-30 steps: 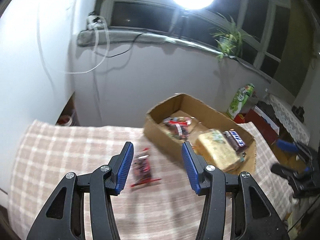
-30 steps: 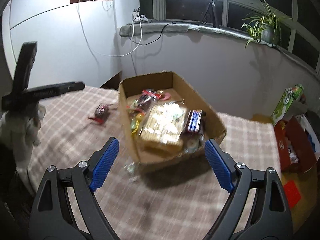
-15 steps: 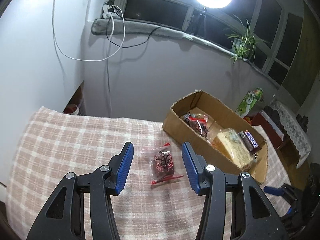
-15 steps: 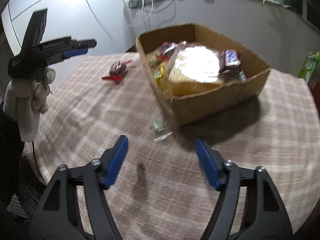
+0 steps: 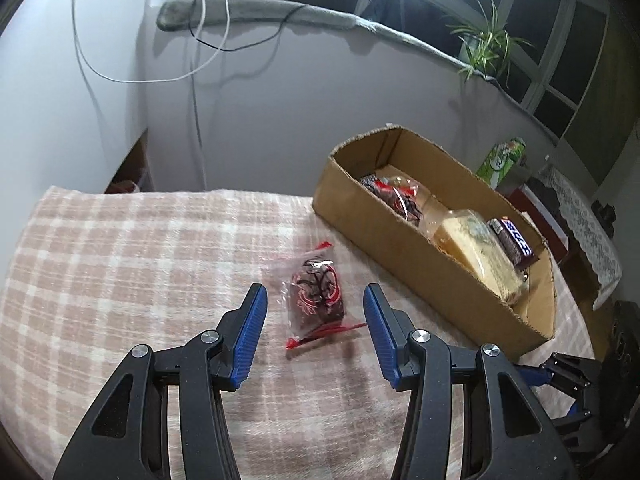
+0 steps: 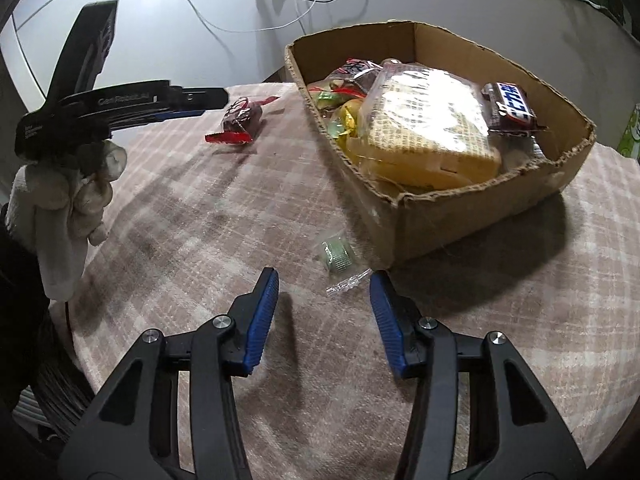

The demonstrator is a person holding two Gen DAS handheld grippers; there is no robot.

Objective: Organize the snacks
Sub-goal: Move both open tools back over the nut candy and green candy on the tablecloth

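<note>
Snack pkt (image 5: 316, 294) btwn spread left jaws

A: Where's the cardboard box (image 6: 472, 216)?
B: On the tablecloth (image 6: 200, 216), at one o'clock from the right gripper (image 6: 323, 307).
A: And loose snacks?
B: A small sachet (image 6: 337, 258) lies just beside the box's near corner, twelve o'clock. A wrapped snack (image 5: 318, 294) lies at twelve o'clock of the left gripper (image 5: 312, 316), box (image 5: 436, 276) at two o'clock.

Red-brown snack (image 5: 316, 294) flat on tabletop, apart from box (image 6: 472, 216). Small green packet (image 6: 338, 256) just beside box corner. Box open, upright, holding wrapped snacks.
</note>
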